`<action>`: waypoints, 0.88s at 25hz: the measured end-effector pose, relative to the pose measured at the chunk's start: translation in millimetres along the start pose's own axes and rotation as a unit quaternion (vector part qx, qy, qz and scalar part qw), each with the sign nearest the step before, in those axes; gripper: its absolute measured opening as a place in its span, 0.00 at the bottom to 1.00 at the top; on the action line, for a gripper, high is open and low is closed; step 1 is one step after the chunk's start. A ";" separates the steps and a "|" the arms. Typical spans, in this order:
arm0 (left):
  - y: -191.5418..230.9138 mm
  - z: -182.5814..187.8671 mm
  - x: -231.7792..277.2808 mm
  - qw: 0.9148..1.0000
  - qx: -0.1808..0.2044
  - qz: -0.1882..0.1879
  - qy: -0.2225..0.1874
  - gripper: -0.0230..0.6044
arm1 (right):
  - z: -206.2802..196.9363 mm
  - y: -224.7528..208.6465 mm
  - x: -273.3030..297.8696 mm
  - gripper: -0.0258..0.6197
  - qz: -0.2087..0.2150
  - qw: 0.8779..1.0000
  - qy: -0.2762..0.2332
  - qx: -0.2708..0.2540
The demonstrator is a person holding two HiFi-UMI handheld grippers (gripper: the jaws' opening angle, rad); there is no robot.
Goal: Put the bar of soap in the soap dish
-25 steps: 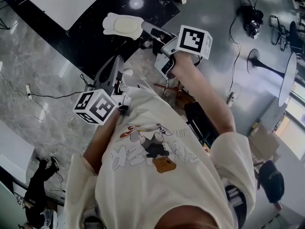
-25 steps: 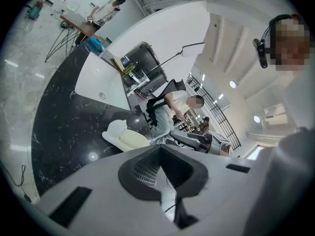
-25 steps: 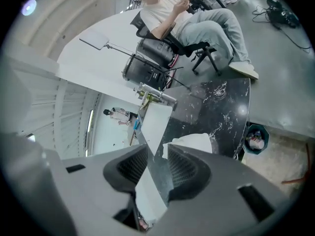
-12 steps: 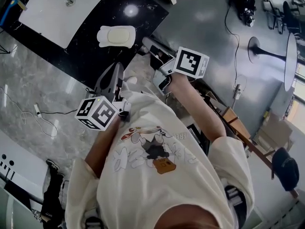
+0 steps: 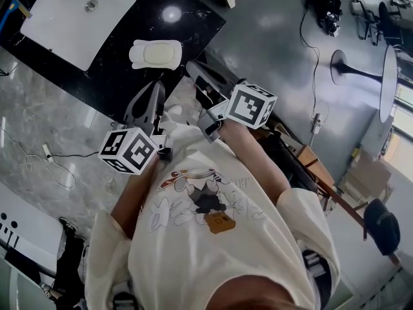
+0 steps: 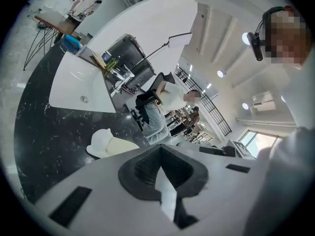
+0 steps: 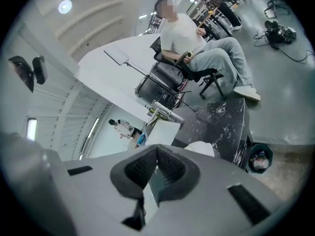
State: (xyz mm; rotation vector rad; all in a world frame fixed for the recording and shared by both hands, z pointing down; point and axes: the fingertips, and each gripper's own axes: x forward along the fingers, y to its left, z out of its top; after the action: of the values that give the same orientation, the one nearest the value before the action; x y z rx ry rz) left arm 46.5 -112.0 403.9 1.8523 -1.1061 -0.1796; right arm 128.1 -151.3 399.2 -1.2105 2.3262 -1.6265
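A cream bar of soap (image 5: 159, 53) lies in the white soap dish (image 5: 137, 55) on the black marbled counter (image 5: 110, 70). My left gripper (image 5: 157, 88) hangs just short of the dish, shut and empty. In the left gripper view the soap dish (image 6: 100, 140) with the soap (image 6: 123, 145) sits just beyond the left gripper (image 6: 160, 149). My right gripper (image 5: 193, 67) is off the counter's corner, to the right of the dish, shut on nothing. The right gripper view shows the right gripper (image 7: 157, 150) with its pads pressed together, and the soap dish (image 7: 201, 148) behind it.
A white square sink basin (image 5: 71, 15) is set in the counter at the upper left. Cables, a round table base (image 5: 345, 63) and gear lie on the grey floor to the right. A bin (image 7: 260, 159) stands by the counter's end. Seated people are beyond it.
My right gripper has drawn back from the soap dish toward the person. The left gripper has shifted slightly. The soap stays in the dish throughout.
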 end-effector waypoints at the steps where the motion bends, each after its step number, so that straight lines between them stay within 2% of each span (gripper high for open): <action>1: 2.0 0.9 -1.6 1.000 0.004 0.002 -0.001 0.05 | -0.8 1.1 0.0 0.05 -0.001 1.000 -0.003 -0.005; 6: 13.6 1.8 -8.9 1.000 0.001 0.012 -0.001 0.05 | -6.6 3.5 4.4 0.05 -0.008 1.000 0.003 -0.013; 12: 34.5 20.8 -8.6 1.000 -0.016 0.020 -0.017 0.05 | -4.5 4.0 17.6 0.05 -0.027 0.999 0.012 -0.044; 18: 56.8 39.5 -5.9 0.999 -0.013 0.037 -0.038 0.05 | -2.4 9.9 31.0 0.05 -0.033 0.990 0.036 -0.136; 22: 67.2 36.8 -4.9 0.996 -0.013 0.072 -0.042 0.05 | -0.6 15.2 40.9 0.05 -0.021 0.969 0.079 -0.234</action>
State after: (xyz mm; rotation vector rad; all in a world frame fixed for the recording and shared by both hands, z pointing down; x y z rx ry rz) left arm -17.2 -142.3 434.3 1.7473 -1.2843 -0.1881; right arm 91.0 -174.0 402.3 -1.2417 2.9178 -1.2594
